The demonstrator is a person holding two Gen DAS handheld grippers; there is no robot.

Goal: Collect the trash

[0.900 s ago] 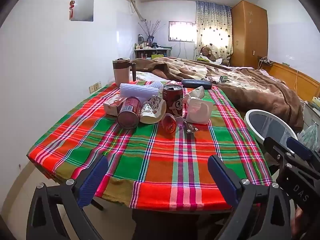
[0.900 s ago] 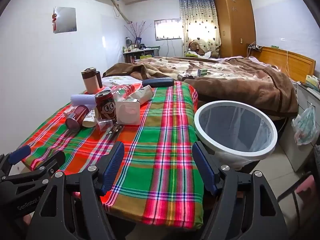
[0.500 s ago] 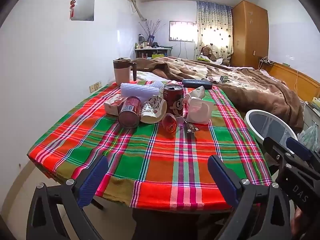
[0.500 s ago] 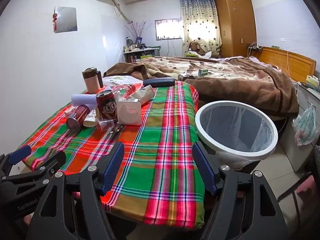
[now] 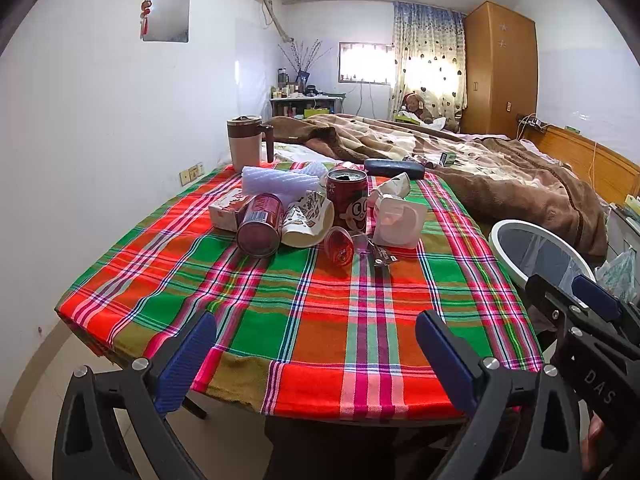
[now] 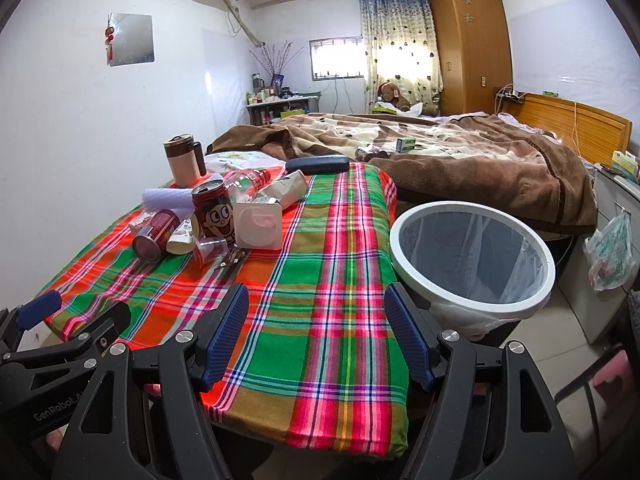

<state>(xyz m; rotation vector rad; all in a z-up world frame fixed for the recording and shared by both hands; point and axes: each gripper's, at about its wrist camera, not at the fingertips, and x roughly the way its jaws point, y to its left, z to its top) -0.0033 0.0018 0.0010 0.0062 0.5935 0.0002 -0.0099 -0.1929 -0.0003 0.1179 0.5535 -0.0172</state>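
Plaid woven tablecloth; cylindrical metal can.

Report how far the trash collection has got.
Done: nothing visible; the trash bin beside the table looks empty. In hand: nothing; the left hand-held gripper and right hand-held gripper are both open, short of the pile. Left: the upright red can, tipped can, paper cup, white tub and remaining litter.

"DAS" on right gripper; "GenRobot" on left gripper
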